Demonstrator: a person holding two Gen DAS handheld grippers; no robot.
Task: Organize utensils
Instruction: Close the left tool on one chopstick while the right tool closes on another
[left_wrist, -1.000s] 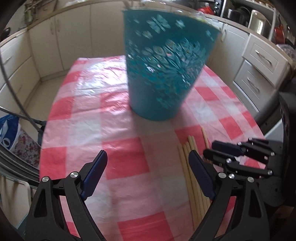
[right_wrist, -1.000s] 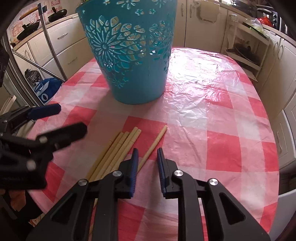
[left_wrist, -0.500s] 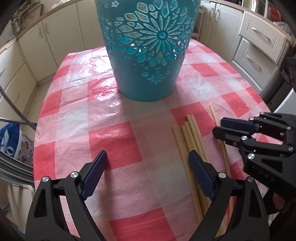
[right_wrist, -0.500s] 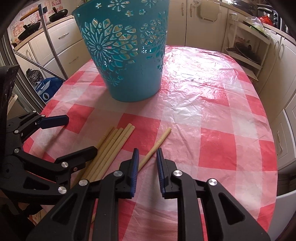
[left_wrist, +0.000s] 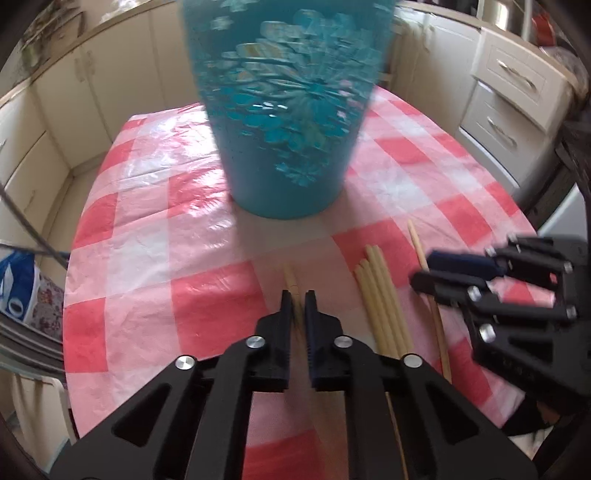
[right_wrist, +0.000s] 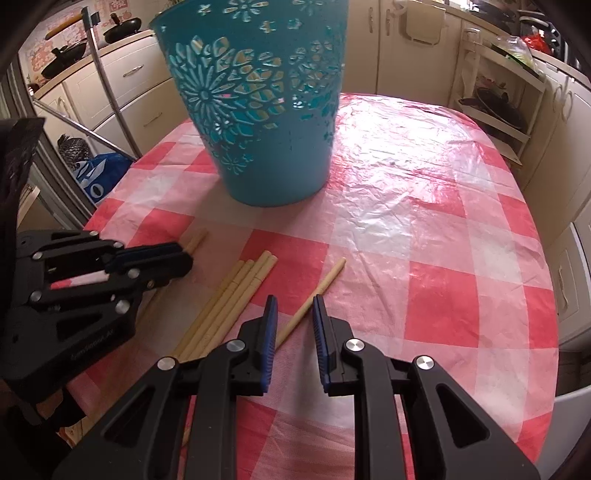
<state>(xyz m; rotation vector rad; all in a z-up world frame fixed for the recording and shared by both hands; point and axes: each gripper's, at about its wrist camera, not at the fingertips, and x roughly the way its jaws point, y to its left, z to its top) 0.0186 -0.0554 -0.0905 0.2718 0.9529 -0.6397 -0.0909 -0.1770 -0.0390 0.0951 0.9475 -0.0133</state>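
Note:
A teal cut-out basket (left_wrist: 288, 110) stands upright on the red-and-white checked tablecloth (left_wrist: 155, 221); it also shows in the right wrist view (right_wrist: 266, 110). My left gripper (left_wrist: 298, 295) is shut on one pale wooden chopstick (left_wrist: 290, 280), whose tip sticks out ahead of the fingers; this gripper also shows in the right wrist view (right_wrist: 177, 254). A bundle of several chopsticks (left_wrist: 380, 295) lies on the cloth to its right. My right gripper (right_wrist: 293, 306) is slightly open, its jaws on either side of a single chopstick (right_wrist: 325, 280) lying on the cloth.
The table is oval with edges close on all sides. Cream kitchen cabinets (left_wrist: 517, 85) surround it. A blue bag (right_wrist: 99, 177) sits on the floor to the left, beside a metal rack (right_wrist: 107, 96). A shelf unit (right_wrist: 495, 103) stands at the back right.
My left gripper has shut on one chopstick and pulled it left, apart from the bundle. My right gripper has barely moved and has opened slightly.

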